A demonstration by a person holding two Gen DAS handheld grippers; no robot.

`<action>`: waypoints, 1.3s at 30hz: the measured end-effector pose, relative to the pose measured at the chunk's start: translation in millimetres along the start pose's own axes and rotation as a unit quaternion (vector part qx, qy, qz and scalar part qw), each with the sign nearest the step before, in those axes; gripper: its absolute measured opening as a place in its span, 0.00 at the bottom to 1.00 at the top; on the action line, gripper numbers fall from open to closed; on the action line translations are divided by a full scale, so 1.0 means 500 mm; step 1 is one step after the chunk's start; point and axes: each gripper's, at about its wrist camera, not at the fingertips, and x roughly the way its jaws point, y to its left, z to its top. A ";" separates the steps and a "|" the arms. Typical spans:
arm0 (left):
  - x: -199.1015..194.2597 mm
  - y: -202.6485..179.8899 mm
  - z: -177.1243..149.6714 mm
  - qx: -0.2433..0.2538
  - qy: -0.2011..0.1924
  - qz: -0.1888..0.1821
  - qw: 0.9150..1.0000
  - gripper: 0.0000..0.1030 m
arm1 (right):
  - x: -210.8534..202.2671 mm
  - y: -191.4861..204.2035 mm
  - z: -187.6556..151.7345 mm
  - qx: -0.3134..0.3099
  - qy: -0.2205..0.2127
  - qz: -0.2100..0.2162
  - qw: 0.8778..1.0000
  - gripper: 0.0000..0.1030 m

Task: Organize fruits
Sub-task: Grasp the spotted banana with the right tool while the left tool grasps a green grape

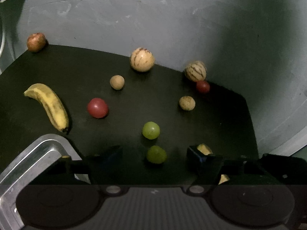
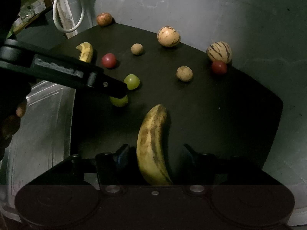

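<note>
Fruits lie scattered on a dark round table (image 1: 220, 126). In the left wrist view my left gripper (image 1: 155, 153) is open, its fingers on either side of a green grape (image 1: 156, 154), just short of a second green grape (image 1: 151, 130). A banana (image 1: 49, 105) lies to the left. In the right wrist view my right gripper (image 2: 155, 151) is open around a second banana (image 2: 153, 145) that lies on the table between the jaws. The left gripper's finger (image 2: 107, 84) reaches in from the left over the green grapes (image 2: 131, 81).
Two striped melons (image 1: 142, 61) (image 1: 195, 71), two red tomatoes (image 1: 97, 108) (image 1: 202, 86), two small tan balls (image 1: 117, 82) (image 1: 187, 103) and a brown fruit (image 1: 35, 42) lie further back. A metal tray (image 2: 44, 126) sits at the table's left edge. A grey wall stands behind.
</note>
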 end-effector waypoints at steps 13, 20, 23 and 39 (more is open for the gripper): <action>0.043 -0.006 0.004 0.012 0.031 0.009 0.999 0.47 | 0.000 0.012 -0.001 -0.026 -0.006 0.001 1.000 0.46; 0.049 -0.018 0.003 0.027 0.032 0.016 0.999 0.30 | 0.000 0.017 0.000 -0.042 -0.006 -0.010 0.999 0.35; 0.049 -0.020 0.002 0.033 0.033 0.018 0.999 0.27 | 0.000 0.018 -0.001 -0.044 -0.005 -0.010 0.999 0.33; 0.008 -0.005 -0.002 0.013 0.006 0.007 1.000 0.24 | -0.017 0.015 0.010 -0.029 -0.012 0.006 0.999 0.30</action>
